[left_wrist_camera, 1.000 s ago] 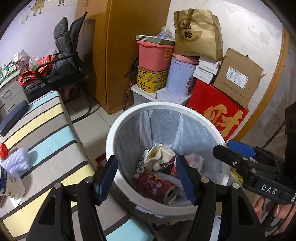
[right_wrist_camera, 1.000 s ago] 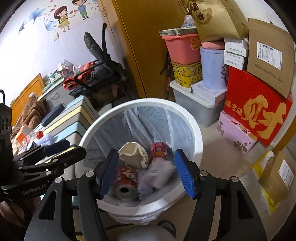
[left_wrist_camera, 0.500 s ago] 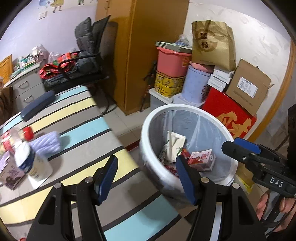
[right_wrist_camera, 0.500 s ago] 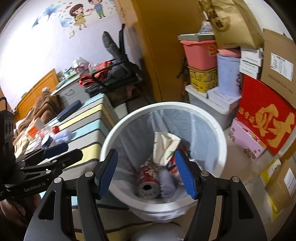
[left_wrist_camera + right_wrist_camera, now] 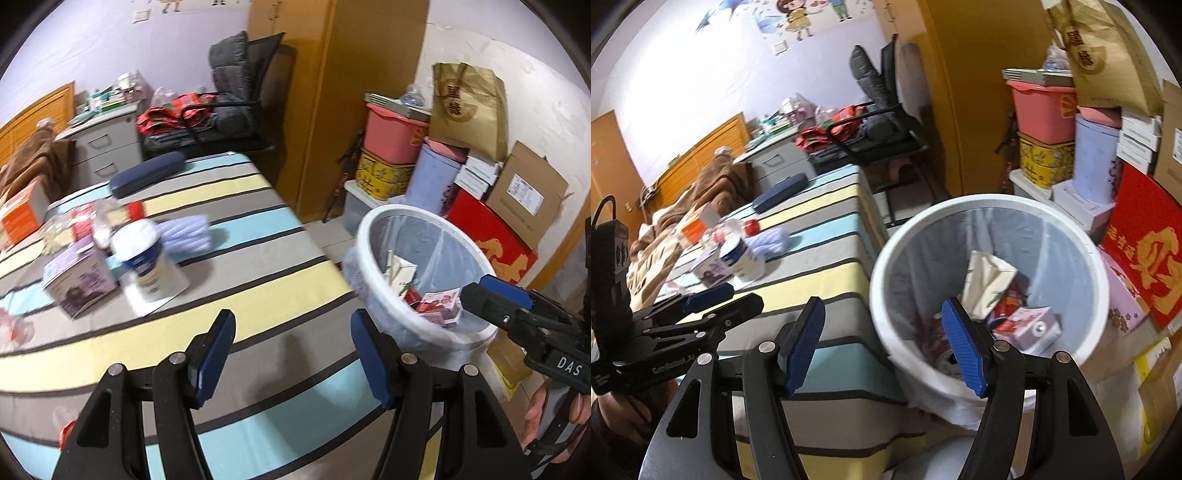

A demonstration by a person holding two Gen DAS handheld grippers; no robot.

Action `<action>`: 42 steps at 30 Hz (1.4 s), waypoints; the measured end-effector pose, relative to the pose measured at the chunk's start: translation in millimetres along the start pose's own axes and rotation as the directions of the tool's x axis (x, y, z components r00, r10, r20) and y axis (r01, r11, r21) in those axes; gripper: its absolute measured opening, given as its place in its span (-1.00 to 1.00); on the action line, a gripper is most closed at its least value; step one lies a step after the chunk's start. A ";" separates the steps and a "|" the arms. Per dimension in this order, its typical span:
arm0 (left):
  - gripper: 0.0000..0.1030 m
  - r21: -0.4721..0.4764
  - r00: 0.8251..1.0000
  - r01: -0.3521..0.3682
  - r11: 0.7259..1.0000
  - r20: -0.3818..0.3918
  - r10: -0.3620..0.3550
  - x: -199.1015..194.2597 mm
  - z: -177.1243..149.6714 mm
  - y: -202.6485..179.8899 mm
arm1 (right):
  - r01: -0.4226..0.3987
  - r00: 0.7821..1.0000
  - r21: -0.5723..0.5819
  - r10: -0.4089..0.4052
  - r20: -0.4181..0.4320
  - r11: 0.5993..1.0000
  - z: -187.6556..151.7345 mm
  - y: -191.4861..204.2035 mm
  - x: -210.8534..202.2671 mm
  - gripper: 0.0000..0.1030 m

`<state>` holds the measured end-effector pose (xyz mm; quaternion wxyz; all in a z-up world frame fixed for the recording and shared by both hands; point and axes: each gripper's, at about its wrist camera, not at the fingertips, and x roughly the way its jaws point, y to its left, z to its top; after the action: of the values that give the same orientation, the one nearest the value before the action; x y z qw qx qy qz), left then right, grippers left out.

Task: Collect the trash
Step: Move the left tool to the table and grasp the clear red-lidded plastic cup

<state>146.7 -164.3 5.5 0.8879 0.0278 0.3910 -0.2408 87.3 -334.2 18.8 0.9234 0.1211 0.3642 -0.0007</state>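
A white trash bin (image 5: 373,229) (image 5: 982,205) with a clear liner stands beside the striped table (image 5: 236,295) (image 5: 827,236). It holds a cream carton (image 5: 988,280), a pink carton (image 5: 1030,326) and cans. My left gripper (image 5: 291,354) is open and empty above the table's near edge, left of the bin. My right gripper (image 5: 882,347) is open and empty at the bin's near rim; it also shows in the left wrist view (image 5: 513,306). On the table lie a white and blue cup (image 5: 147,258), a purple box (image 5: 77,280), a lilac cloth (image 5: 188,232) and a red-capped bottle (image 5: 107,218).
A dark case (image 5: 147,173) and an orange box (image 5: 22,214) lie at the table's far end. An office chair (image 5: 236,110), a grey drawer unit (image 5: 107,147) and a wooden wardrobe (image 5: 354,92) stand behind. Stacked boxes and tubs (image 5: 461,177) crowd the wall behind the bin.
Both grippers have drawn back from over the bin and swung left toward the table. More of the table and its items has come into view. Both stay open and empty.
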 end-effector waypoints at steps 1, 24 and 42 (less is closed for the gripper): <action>0.30 -0.007 1.000 -0.009 1.000 0.000 0.009 -2.2 -2.4 3.7 | -0.006 1.000 -0.008 0.006 -0.001 1.000 -0.8 4.1 0.4 0.31; 0.31 -0.165 0.978 -0.203 0.965 0.019 0.209 -64.3 -52.6 111.3 | -0.169 0.983 -0.164 0.153 -0.106 0.972 -12.0 90.4 21.8 0.31; 0.35 -0.228 0.991 -0.132 0.965 -0.068 0.119 -42.4 -85.0 160.5 | -0.214 0.971 -0.239 0.181 -0.154 0.947 -10.8 136.0 42.4 0.31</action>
<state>136.5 14.8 -45.7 0.8877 -0.0449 0.4376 -0.1361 123.4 -196.1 13.0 0.9010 0.0378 0.4066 0.1462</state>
